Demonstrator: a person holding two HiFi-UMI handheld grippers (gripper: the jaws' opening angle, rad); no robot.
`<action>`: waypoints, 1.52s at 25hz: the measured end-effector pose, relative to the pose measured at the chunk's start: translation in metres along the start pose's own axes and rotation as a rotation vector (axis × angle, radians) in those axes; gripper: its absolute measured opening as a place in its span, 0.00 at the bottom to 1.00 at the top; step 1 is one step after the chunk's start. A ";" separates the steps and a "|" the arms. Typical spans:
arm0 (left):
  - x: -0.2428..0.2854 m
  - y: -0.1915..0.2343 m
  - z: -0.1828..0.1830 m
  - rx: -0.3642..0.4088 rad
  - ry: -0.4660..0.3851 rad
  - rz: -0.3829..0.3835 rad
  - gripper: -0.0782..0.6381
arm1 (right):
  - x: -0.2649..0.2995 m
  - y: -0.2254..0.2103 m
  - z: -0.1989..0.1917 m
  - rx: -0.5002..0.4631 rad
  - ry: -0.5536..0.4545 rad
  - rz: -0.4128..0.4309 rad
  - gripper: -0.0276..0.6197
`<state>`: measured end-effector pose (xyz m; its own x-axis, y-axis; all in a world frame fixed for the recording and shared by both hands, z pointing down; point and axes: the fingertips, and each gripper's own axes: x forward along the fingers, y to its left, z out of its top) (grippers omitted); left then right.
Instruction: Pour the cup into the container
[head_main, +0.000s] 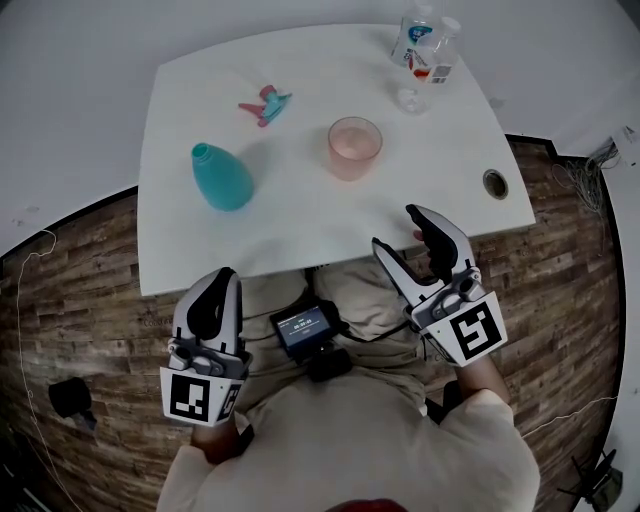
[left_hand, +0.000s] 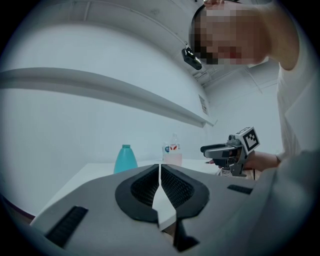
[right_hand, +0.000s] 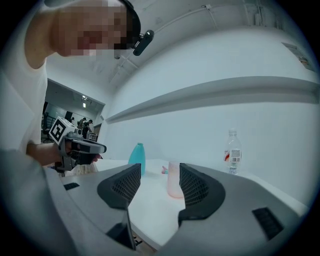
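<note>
A translucent pink cup (head_main: 354, 147) stands upright on the white table (head_main: 300, 230), right of centre. A teal bottle (head_main: 222, 177) with no cap stands to its left. Both grippers hover off the table's near edge, over the person's lap. My right gripper (head_main: 397, 228) is open with nothing between its jaws; in its own view the cup (right_hand: 174, 182) shows beyond the gap, well apart from the gripper (right_hand: 159, 170). My left gripper (head_main: 225, 277) is shut and empty, its pads touching (left_hand: 160, 167). It points toward the teal bottle (left_hand: 125, 159).
A pink-and-teal spray head (head_main: 265, 103) lies at the table's far side. Two clear water bottles (head_main: 425, 50) stand at the far right corner. A cable hole (head_main: 495, 183) sits near the right edge. A small screen device (head_main: 305, 328) rests on the lap.
</note>
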<state>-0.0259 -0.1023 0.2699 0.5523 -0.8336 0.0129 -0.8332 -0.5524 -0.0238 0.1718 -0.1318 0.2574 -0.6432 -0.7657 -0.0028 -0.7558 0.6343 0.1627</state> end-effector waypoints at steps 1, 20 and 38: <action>0.001 0.001 0.001 -0.001 -0.003 0.000 0.12 | 0.002 0.000 0.000 -0.003 0.004 0.002 0.39; 0.029 0.029 0.057 0.038 -0.054 -0.029 0.13 | 0.033 -0.029 -0.007 0.006 0.099 -0.002 0.45; 0.030 0.031 0.032 0.017 0.017 -0.102 0.13 | 0.063 -0.042 -0.017 0.003 0.180 -0.003 0.49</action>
<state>-0.0344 -0.1446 0.2380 0.6333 -0.7732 0.0333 -0.7723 -0.6341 -0.0387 0.1651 -0.2081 0.2670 -0.6086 -0.7743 0.1732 -0.7584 0.6319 0.1600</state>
